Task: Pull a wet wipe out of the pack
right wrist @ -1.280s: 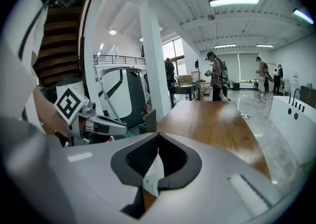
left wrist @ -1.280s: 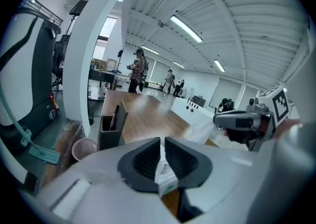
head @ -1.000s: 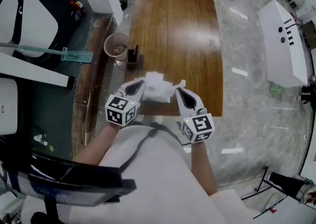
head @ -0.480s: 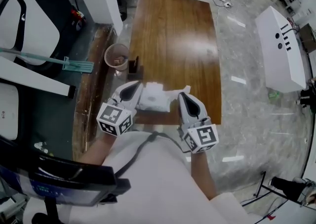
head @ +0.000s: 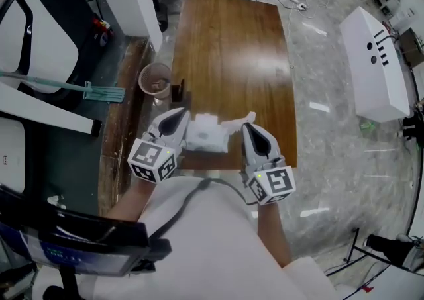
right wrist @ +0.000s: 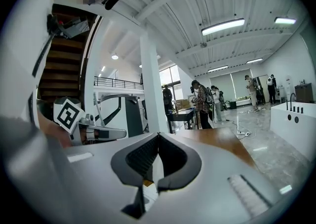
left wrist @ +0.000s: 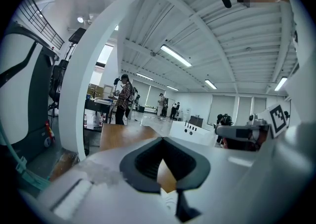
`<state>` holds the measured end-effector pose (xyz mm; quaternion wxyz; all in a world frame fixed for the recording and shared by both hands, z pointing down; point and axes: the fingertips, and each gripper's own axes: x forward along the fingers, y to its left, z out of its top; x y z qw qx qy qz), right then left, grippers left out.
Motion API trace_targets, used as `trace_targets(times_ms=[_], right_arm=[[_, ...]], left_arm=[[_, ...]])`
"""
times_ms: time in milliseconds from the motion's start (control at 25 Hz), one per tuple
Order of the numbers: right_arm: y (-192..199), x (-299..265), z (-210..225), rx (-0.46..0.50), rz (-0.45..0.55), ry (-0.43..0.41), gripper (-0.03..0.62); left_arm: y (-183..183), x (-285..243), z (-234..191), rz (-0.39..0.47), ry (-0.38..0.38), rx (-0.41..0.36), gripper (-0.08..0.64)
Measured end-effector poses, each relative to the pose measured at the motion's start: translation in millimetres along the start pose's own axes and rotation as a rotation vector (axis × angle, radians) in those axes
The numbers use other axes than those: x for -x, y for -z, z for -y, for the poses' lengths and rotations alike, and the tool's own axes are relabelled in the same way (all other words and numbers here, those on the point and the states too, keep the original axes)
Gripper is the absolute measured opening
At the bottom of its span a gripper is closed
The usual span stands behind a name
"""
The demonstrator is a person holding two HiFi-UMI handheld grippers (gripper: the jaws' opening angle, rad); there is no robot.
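Note:
Over the near edge of the wooden table point(head: 232, 53), a white wet wipe pack point(head: 207, 134) hangs between my two grippers. In the head view my left gripper point(head: 184, 126) is shut on the pack's left edge. In the left gripper view its jaws point(left wrist: 162, 140) meet at the tips. A white wipe point(head: 237, 121) trails from the pack's top toward my right gripper point(head: 246, 128). In the right gripper view that gripper point(right wrist: 158, 136) is shut, with a pale strip of wipe point(right wrist: 157, 171) pinched between its pads.
A small dark box point(head: 177, 88) stands at the table's left edge, and a round bin point(head: 155, 80) sits on the floor beside it. A green-headed mop point(head: 99, 90) lies at the left. A white cabinet point(head: 374, 60) stands at the right. Cables lie beyond the table's far end.
Both grippers have risen toward the camera, bringing the pack up with them. The left gripper has drawn in against the pack's edge, and the wipe strip now stretches out to the right.

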<state>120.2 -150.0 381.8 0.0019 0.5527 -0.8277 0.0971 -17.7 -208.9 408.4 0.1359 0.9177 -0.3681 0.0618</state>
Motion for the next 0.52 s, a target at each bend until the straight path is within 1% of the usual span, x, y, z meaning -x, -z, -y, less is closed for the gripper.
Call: trace_targets(times_ms=[240, 520], right_arm=[[3.8, 0.6, 3.6, -0.008, -0.008, 0.006, 0.010], [7.1, 0.8, 3.7, -0.007, -0.009, -0.009, 0.009]], left_arm=[[6.8, -0.7, -2.4, -0.016, -0.002, 0.003, 0.003], [15.4, -3.0, -3.1, -0.031, -0.002, 0.012, 0.003]])
